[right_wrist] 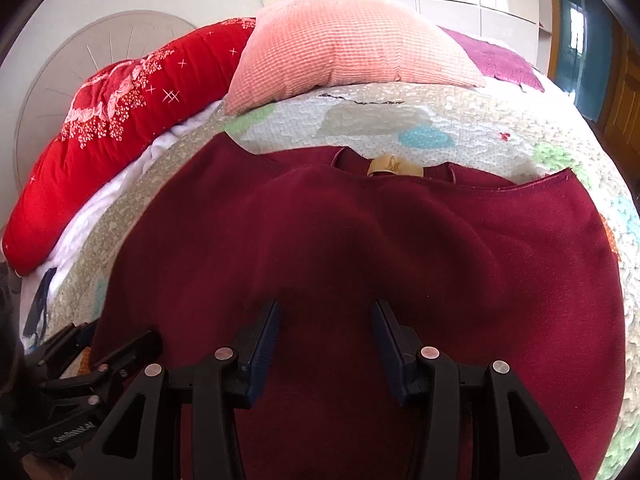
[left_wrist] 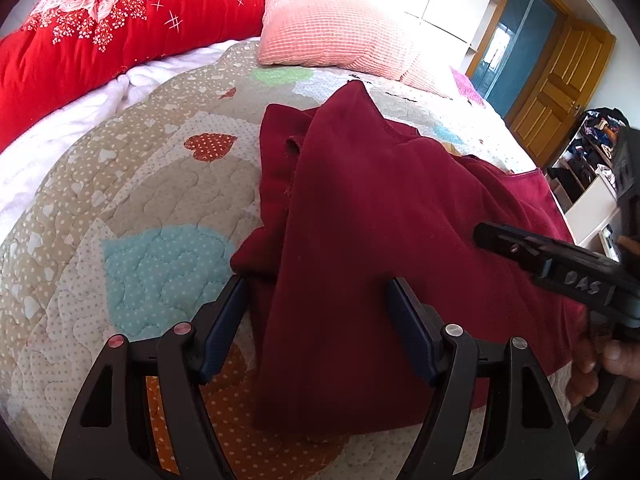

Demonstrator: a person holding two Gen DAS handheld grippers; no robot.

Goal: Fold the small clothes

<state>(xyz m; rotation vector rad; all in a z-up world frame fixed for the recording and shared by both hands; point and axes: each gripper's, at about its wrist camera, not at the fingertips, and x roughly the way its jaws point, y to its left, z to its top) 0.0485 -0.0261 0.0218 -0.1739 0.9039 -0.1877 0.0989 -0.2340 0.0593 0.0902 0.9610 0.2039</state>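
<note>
Both tongs stand wide, holding nothing. Left tongs (left_wrist: 318, 300) hover over the near-left part of the garment (left_wrist: 380, 220), their blue-padded fingers (left_wrist: 224, 328) straddling a folded flap of the dark red cloth without pinching it. Right tongs (right_wrist: 325, 332) hang over the near middle of the garment (right_wrist: 360, 248), fingers (right_wrist: 264, 340) apart above the fabric; whether the tips touch it cannot be told.

The garment lies spread on the quilt (left_wrist: 132, 208) of the bed, one side folded over its middle so that a long ridge runs away from the left tongs. At the garment's far edge a neckline shows with a tan label (right_wrist: 394, 168). In the left view, the right tongs (left_wrist: 504, 242) reach in over the garment's right side, with a hand (left_wrist: 600, 356) gripping the handle. In the right view, the left tongs (right_wrist: 116, 344) sit at the garment's near-left edge.

Beyond the garment lie a pink pillow (right_wrist: 348, 44) and, left of it, a red floral comforter (right_wrist: 132, 108). A wooden door (left_wrist: 556, 88) stands past the garment's far right.
</note>
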